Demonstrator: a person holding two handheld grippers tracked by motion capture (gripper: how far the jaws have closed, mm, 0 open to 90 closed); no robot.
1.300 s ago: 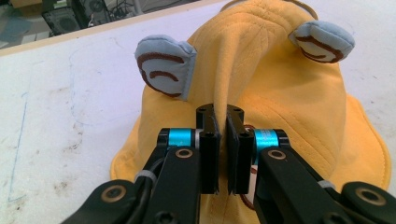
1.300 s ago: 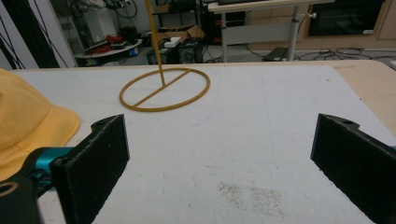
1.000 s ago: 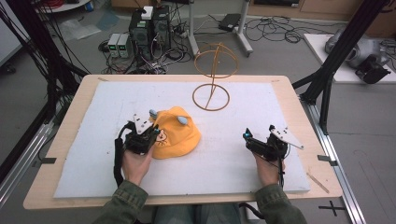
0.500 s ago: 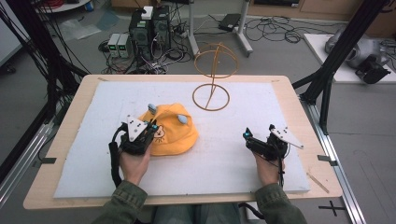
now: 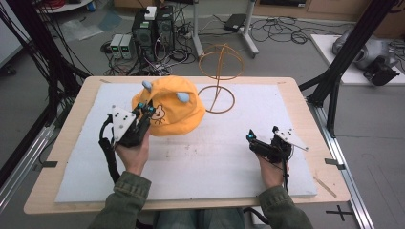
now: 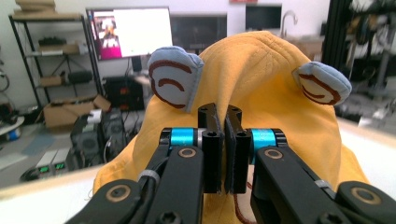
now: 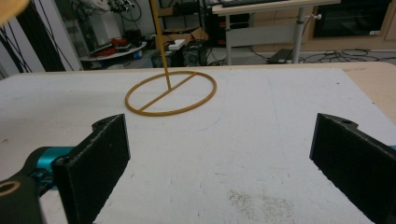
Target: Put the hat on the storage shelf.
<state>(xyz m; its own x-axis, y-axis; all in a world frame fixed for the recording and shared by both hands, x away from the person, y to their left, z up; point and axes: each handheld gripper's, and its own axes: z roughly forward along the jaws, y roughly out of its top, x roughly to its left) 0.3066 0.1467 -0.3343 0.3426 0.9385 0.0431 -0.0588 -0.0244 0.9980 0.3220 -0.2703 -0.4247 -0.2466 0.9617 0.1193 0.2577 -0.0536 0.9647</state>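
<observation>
Change: since the earlier frames, the orange hat [image 5: 169, 105] has been lifted off the white mat [image 5: 191, 157] and carried toward the far left part of the table; the right gripper [image 5: 252, 139] has stayed where it was.
Hat heading: the crown is turned up and away from the person, the two blue ears [image 6: 173, 82] are uppermost, and the printed face is turned toward the left gripper [image 5: 145, 110]; the long axis is seen running left to right across the table.
Hat place: it is held above the mat, left of the wire hat stand [image 5: 218, 78].
Left gripper: the jaws are pressed nearly together, with a fold of the hat's fabric pinched between them [image 6: 223, 140].
Left hand: the forearm is stretched forward and the gripper is aimed up and to the far right.
Right gripper: it is rested low near the mat's right edge, with its jaws spread wide and nothing between them [image 7: 219, 163].
Open room: bare mat is left between the two grippers and before the stand's ring base [image 7: 170, 93].
</observation>
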